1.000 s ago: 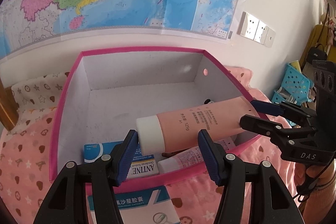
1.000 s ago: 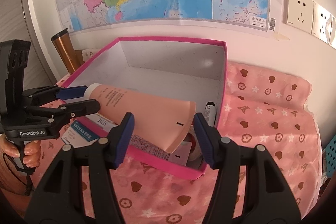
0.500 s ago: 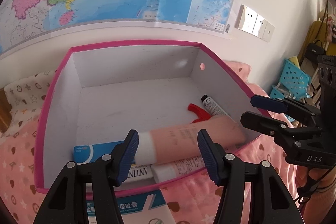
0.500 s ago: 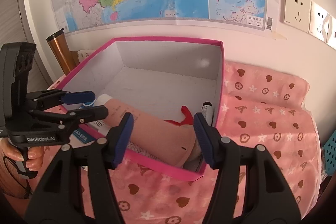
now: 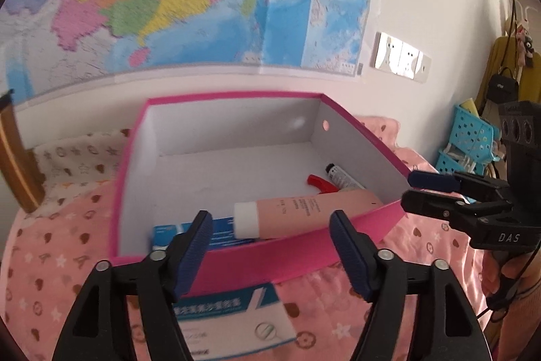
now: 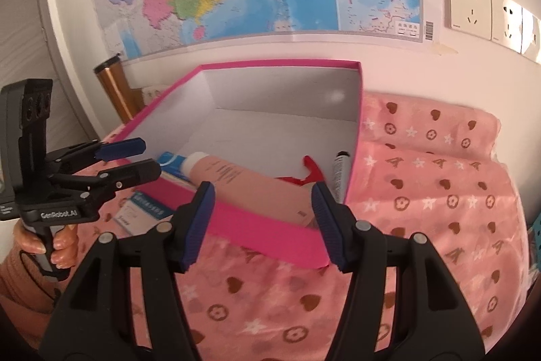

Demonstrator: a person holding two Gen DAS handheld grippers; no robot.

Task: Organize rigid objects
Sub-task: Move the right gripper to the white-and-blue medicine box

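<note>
The left gripper [image 5: 270,251] is hanging just outside the near wall of the pink box [image 5: 270,263], its jaws opening with nothing between them; the right gripper [image 6: 262,219] is standing parted and empty at the box's near corner, its pads clear of everything. A moment ago both were carrying the peach tube [image 5: 304,212] between them; now it is lying on its side on the box floor along the near wall, white cap [image 5: 246,220] pointing toward the blue carton [image 5: 175,230]. That suggests this item is stowed and both tools are being freed for the next one.

Also lying in the box are a red-handled item [image 5: 318,183] and a small dark-capped tube [image 5: 339,176], tucked against the right wall; most of the white floor behind them is sitting bare, leaving plenty of room for more.

Outside, a flat medicine box [image 5: 233,317] is resting on the pink patterned cloth [image 6: 422,192], just beside the near wall and under the left gripper; it looks like the likely next pick. The box's raised rim is standing between both tools and the interior, so anything going in will need lifting over it; a copper flask [image 6: 113,83] is standing beyond the far left corner.
</note>
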